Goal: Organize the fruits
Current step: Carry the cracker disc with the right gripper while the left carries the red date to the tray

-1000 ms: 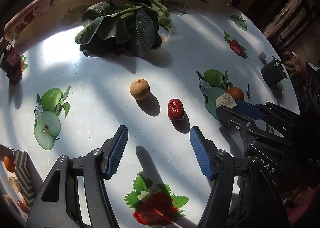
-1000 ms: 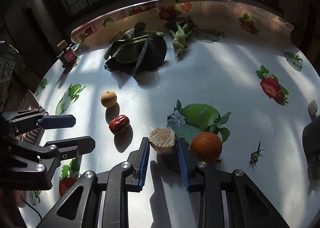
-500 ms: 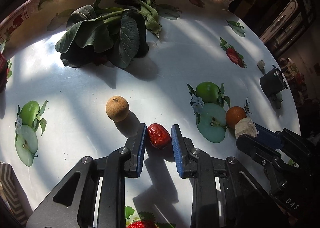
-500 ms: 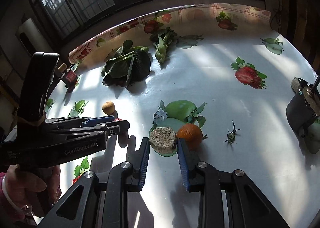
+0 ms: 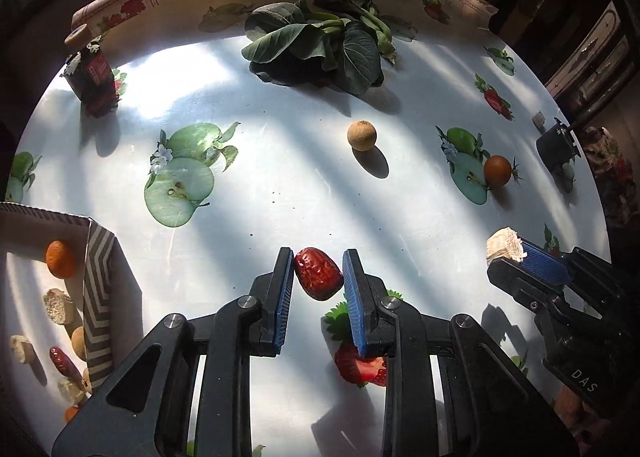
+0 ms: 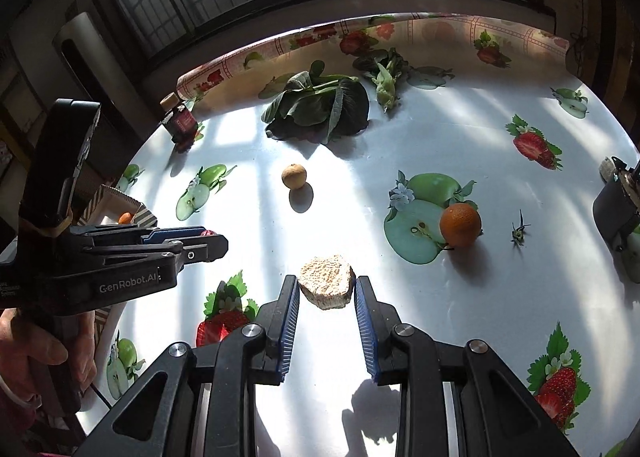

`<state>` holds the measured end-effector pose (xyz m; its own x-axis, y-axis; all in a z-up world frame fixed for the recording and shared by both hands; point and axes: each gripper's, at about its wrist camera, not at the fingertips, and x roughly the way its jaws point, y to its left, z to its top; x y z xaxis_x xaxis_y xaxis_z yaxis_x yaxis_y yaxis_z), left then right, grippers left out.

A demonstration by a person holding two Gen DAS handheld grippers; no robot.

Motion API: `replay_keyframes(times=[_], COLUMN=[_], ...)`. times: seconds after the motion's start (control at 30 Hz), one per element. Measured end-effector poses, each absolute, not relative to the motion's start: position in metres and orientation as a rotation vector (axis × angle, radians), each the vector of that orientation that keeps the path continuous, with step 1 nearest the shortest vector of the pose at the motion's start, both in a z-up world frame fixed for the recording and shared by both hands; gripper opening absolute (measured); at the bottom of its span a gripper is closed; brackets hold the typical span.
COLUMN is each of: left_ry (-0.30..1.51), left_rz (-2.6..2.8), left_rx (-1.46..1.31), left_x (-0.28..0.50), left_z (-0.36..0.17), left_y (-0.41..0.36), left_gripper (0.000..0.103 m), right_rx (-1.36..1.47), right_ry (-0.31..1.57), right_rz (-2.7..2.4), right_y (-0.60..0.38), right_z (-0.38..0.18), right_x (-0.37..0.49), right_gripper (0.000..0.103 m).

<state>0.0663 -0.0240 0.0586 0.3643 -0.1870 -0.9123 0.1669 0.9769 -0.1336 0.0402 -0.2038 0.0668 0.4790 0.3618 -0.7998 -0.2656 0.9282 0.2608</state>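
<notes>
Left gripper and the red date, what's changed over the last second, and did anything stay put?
The left gripper, open a second ago, closed on the red date and has carried it toward the patterned box. The right gripper kept hold of the pale cut chunk and lifted it off the tablecloth. The round brown fruit, the orange and the leafy greens stayed put.

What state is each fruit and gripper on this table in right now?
Left gripper: shut on the red date.
Red date: held off the table.
Right gripper: shut on the beige chunk.
Beige chunk: held.
Orange: loose on table.
Brown round fruit: loose on table.
Box: open, with fruit inside.
</notes>
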Motion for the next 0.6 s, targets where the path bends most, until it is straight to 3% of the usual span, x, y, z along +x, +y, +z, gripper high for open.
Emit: replay_keyframes(times=[0.6], left_ry=[1.124], left_rz=[0.036], left_rx=[-0.069], left_x=[-0.011], left_z=[0.083], left_y=[0.127], left_gripper=[0.024], right_rx=[-0.015], right_ry=[0.994], right_rz=[0.624], right_y=[-0.058], right_z=[0.086], right_x=[-0.01], right_gripper=[0.027])
